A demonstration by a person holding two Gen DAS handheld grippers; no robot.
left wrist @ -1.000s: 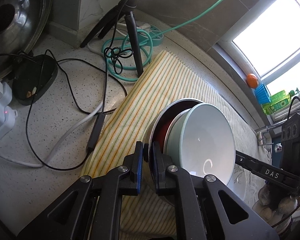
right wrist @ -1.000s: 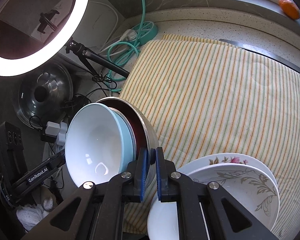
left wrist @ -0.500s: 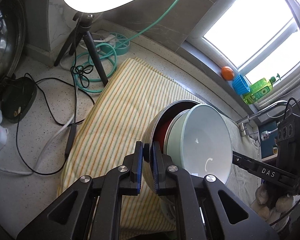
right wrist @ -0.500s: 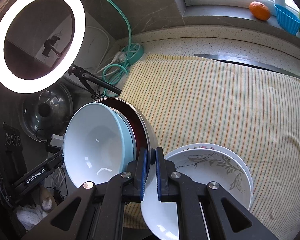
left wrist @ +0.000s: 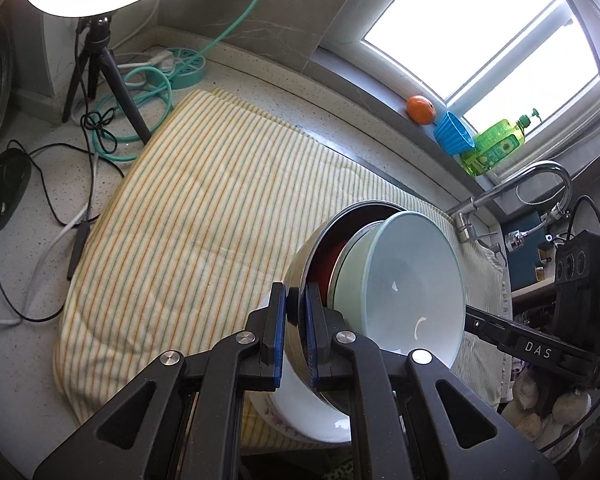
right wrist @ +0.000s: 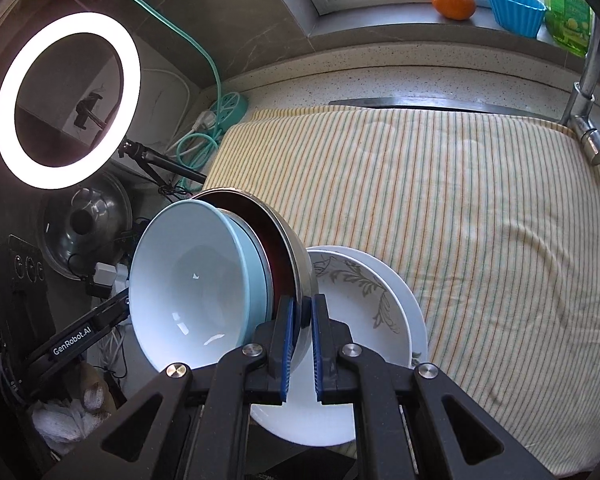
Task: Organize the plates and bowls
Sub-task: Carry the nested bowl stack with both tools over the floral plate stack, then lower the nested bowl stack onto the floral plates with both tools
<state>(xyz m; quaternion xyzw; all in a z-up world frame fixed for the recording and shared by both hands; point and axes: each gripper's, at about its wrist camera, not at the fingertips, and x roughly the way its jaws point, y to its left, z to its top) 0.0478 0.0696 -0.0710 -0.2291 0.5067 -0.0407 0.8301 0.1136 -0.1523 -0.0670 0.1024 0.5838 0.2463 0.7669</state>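
A steel bowl [left wrist: 300, 256] with a dark red inside holds a pale blue bowl [left wrist: 412, 280] nested in it. My left gripper [left wrist: 296, 312] is shut on the steel bowl's rim. My right gripper [right wrist: 300, 320] is shut on the opposite rim of the steel bowl [right wrist: 296, 256], with the blue bowl [right wrist: 188, 288] to its left. The stack hangs tilted in the air above white floral plates [right wrist: 364, 292] stacked on the striped cloth [right wrist: 460, 200]. The plates [left wrist: 300, 424] show under the bowl in the left wrist view.
A ring light [right wrist: 68, 100] on a tripod [left wrist: 100, 60], cables [left wrist: 60, 168] and a teal power strip [left wrist: 184, 68] lie left of the cloth [left wrist: 204, 216]. A tap [right wrist: 588, 92] stands at the right. An orange [right wrist: 452, 2], blue cup [right wrist: 516, 8] and green bottle [left wrist: 496, 140] sit on the sill.
Both grippers have lifted the nested bowls and carried them to the right, so they now hang over the floral plates.
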